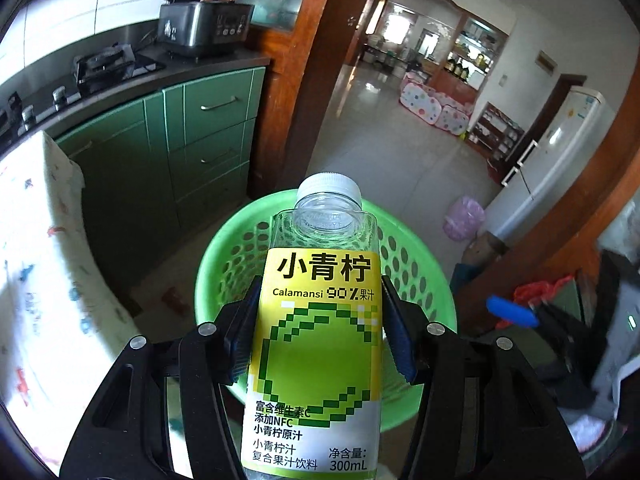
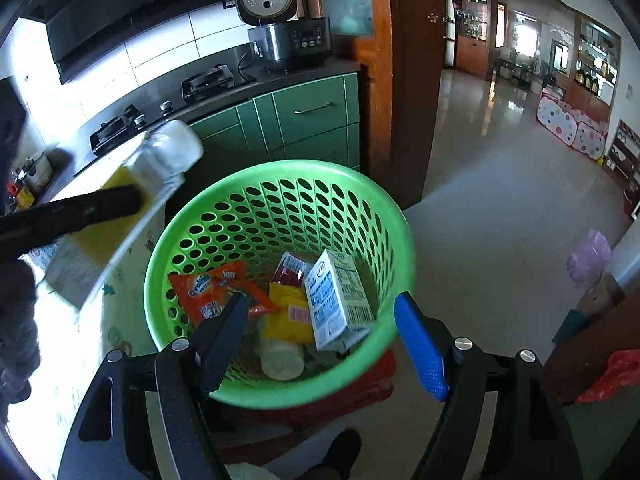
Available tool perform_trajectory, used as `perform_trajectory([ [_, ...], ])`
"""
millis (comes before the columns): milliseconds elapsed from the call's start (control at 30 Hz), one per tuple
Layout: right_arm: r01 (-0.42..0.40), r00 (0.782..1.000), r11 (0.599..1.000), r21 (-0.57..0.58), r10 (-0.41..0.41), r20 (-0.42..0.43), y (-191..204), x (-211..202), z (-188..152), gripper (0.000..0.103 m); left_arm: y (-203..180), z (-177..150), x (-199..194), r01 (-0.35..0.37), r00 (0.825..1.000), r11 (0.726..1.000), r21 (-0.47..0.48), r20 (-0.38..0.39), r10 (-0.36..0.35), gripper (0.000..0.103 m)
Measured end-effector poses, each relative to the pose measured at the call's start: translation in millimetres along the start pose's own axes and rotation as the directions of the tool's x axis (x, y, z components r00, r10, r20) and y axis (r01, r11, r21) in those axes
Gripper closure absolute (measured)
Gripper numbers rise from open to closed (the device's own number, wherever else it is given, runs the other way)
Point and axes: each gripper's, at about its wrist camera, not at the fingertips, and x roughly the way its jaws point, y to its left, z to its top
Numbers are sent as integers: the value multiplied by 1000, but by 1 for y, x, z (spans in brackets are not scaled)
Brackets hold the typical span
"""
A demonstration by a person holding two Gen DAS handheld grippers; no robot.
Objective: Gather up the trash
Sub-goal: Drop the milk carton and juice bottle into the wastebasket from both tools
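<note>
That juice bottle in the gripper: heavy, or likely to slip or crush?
The bottle looks empty through its clear shoulder, so probably light. Its thin plastic could dent under the left gripper. The smooth label may slip, though the ribbed blue pads should help.

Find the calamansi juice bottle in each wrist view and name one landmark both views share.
Left wrist view: the juice bottle fills the lower centre, gripped between the left tool's fingers, cap pointing away.
Right wrist view: the same bottle shows blurred at the left edge, tilted, above the basket's left rim.
Shared landmark: the green basket on the floor.
</note>
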Motion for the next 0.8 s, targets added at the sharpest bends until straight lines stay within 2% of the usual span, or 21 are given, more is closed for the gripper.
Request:
perform_trajectory([
  [333,-18,1000,1000,-14,18,-13,1,-1,-20,29,-2,-7,43,-29,998,999,-25,-57,28,48],
  [667,-49,998,999,-12,49,-33,13,8,-25,29,6,-12,51,-33,998,998,-51,-58,30,46],
  [800,-51,998,999,-12,50,-35,16,9,-26,29,4,-14,46,-34,998,999,-28,-44,33,45],
])
